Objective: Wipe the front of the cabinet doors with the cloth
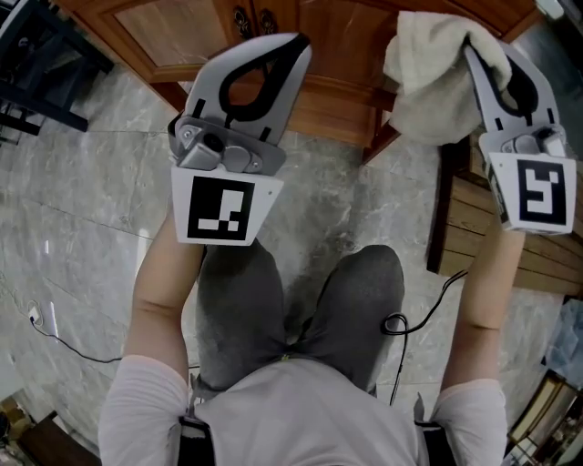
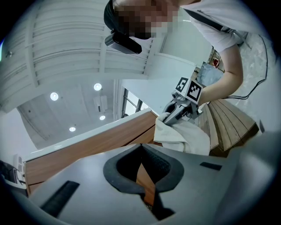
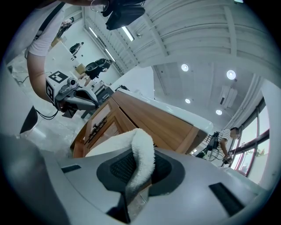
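Note:
The wooden cabinet doors (image 1: 182, 32) with dark handles (image 1: 253, 20) stand at the top of the head view, straight ahead of me. My right gripper (image 1: 471, 44) is shut on a bunched white cloth (image 1: 428, 82), held up close to the cabinet's right end. In the right gripper view the cloth (image 3: 142, 154) curls up between the jaws, and the doors (image 3: 103, 125) lie beyond it. My left gripper (image 1: 296, 44) hovers shut and empty in front of the doors. The left gripper view shows the jaws closed, with the cloth (image 2: 184, 136) and the right gripper (image 2: 170, 117) beyond them.
A slatted wooden bench (image 1: 537, 246) stands at the right beside the cabinet. A black cable (image 1: 428, 300) runs across the marble floor (image 1: 82, 200) near my knees. Dark furniture (image 1: 36, 82) sits at the upper left. Another person (image 3: 230, 136) stands far off.

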Tool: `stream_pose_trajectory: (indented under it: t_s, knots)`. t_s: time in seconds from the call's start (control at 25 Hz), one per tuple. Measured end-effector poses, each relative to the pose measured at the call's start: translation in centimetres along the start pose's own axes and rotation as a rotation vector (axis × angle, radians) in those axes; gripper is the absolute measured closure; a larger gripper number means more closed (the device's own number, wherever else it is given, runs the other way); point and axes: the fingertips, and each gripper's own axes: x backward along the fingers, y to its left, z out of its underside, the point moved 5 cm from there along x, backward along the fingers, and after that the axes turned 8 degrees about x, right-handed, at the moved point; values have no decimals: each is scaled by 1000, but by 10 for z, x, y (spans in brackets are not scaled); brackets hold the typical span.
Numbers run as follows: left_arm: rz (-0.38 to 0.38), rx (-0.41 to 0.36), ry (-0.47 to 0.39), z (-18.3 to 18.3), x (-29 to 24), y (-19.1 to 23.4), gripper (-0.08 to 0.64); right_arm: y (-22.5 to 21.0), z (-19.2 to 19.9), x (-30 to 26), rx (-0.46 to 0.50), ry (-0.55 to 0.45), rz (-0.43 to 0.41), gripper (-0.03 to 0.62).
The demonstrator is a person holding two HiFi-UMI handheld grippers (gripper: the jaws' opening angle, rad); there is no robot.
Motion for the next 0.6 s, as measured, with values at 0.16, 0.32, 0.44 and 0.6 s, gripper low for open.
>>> stream_pose_trajectory:
  t_s: [0.16,0.32,0.44,0.6]
  knots:
    - [-10,1,-2,2,7,3,541,-5,8,10,15,45,19,517]
    - [-29,15,-4,7,13,7,541,5,0,12,-7,22,7,517]
    - [-32,25,3,12,18,6,541,23,-21,9,-1,-42,-23,517]
    - [-50,18,22,22,32,13,541,55,-53,-8,13,-127,-95,517]
